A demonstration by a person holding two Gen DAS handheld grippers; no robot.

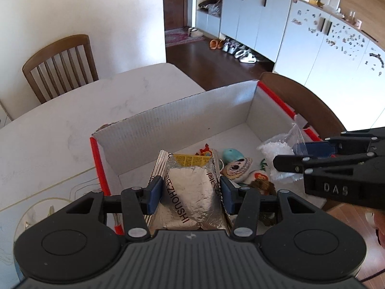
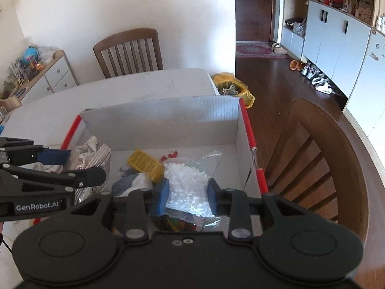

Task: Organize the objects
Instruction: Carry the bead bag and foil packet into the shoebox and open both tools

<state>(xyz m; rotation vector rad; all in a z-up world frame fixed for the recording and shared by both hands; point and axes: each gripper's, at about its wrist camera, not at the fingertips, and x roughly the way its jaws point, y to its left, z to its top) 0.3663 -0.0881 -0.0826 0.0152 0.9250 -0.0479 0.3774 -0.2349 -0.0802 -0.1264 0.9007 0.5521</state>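
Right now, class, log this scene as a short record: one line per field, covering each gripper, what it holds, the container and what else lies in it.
left gripper: shut on silver foil packet, held over the box
right gripper: shut on clear bag of white pellets, held over the box
container: open cardboard box with red edges, on a white table
other contents: yellow packet, doll-face toy
nearby: wooden chair beyond the table
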